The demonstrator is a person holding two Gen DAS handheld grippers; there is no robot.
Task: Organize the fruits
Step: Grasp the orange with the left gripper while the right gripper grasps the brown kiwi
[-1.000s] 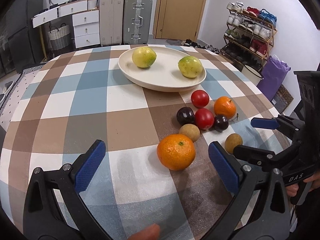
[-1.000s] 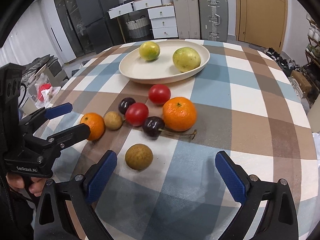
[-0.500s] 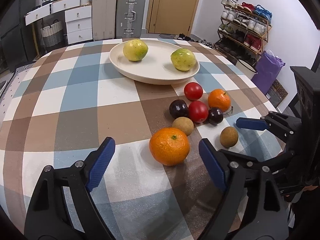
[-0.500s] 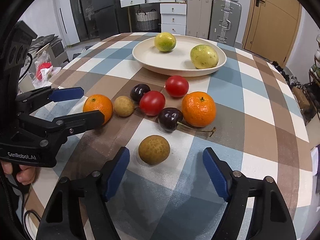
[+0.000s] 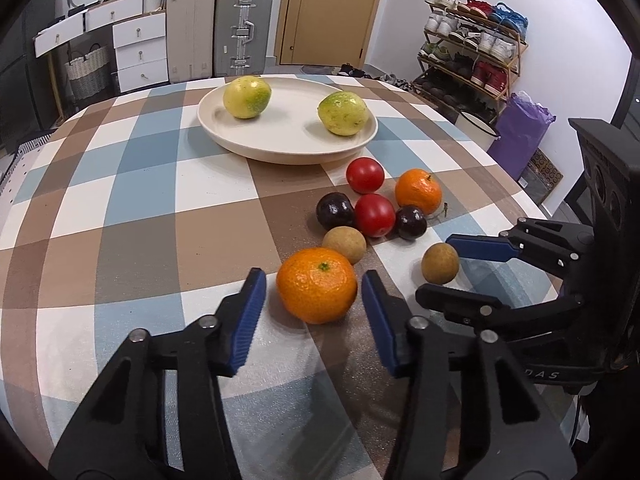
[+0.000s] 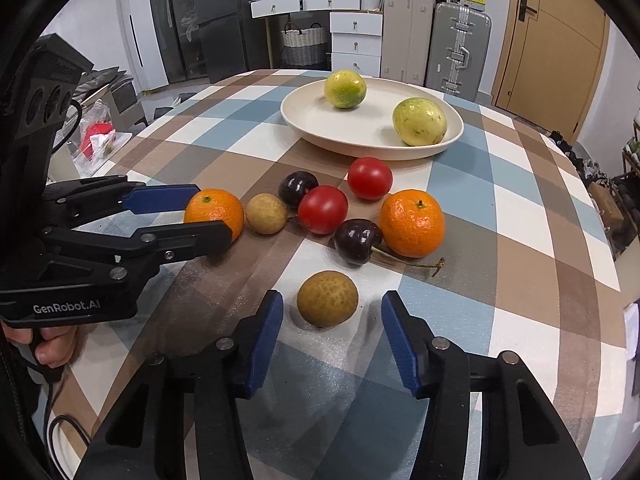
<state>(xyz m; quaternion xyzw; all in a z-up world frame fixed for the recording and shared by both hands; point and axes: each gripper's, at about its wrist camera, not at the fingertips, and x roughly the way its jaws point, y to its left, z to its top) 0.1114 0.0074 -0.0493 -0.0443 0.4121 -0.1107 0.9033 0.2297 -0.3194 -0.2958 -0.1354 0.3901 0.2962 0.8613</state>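
My left gripper (image 5: 312,300) is open, its blue pads on either side of an orange mandarin (image 5: 317,285) on the checked tablecloth, not touching it. My right gripper (image 6: 332,316) is open around a small brown longan (image 6: 327,298); it also shows in the left wrist view (image 5: 440,263). A second mandarin (image 6: 412,223), two red tomatoes (image 6: 322,209), two dark cherries (image 6: 357,236) and another longan (image 6: 266,213) lie clustered between. A cream plate (image 6: 312,120) behind them holds two yellow-green fruits (image 6: 345,89).
The round table's edge (image 5: 532,204) curves close on the right of the left wrist view. Suitcases (image 5: 244,28), white drawers (image 5: 140,48) and a shoe rack (image 5: 472,36) stand beyond the table. A person's hand (image 6: 52,344) holds the left gripper's handle.
Both grippers have moved forward and narrowed. The left now brackets the near mandarin, the right brackets the lone longan. No fruit has moved.
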